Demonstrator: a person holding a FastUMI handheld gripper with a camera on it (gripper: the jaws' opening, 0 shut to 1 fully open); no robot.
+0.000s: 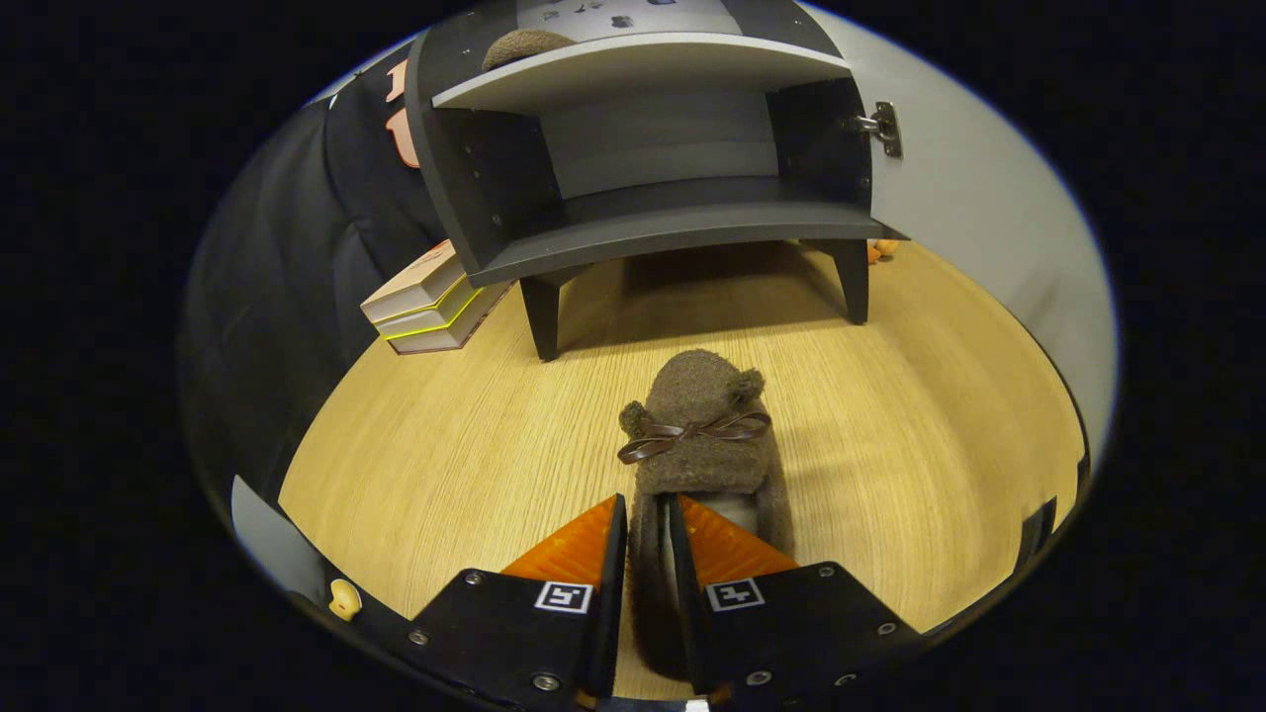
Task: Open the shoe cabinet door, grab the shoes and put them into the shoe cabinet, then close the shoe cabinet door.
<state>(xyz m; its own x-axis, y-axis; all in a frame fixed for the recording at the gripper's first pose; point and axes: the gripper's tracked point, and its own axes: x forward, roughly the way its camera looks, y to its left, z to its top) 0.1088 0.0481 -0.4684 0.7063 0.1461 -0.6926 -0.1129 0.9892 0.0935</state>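
Slipper (pixel 697 435) (fuzzy brown, bow-trimmed) in gripper (pixel 648 539)

Fuzzy brown slipper with a ribbon bow (pixel 700 435): heel wall hidden between the gripper (pixel 648 524) fingers pinching it, rear sole out of sight. Second brown fuzzy shape (pixel 524 44) on the dark grey shoe cabinet's (pixel 673 232) upper shelf, mostly hidden behind the shelf lip. Small orange object (pixel 883 249) behind the cabinet's right leg, too small to identify. Stack of books (pixel 435 302) partly covered by the cabinet's corner.

slipper (pixel 704 435): fuzzy cloth (glossy ribbon bow) | table (pixel 475 445): matt wood grain | cabinet (pixel 653 232): smooth matt
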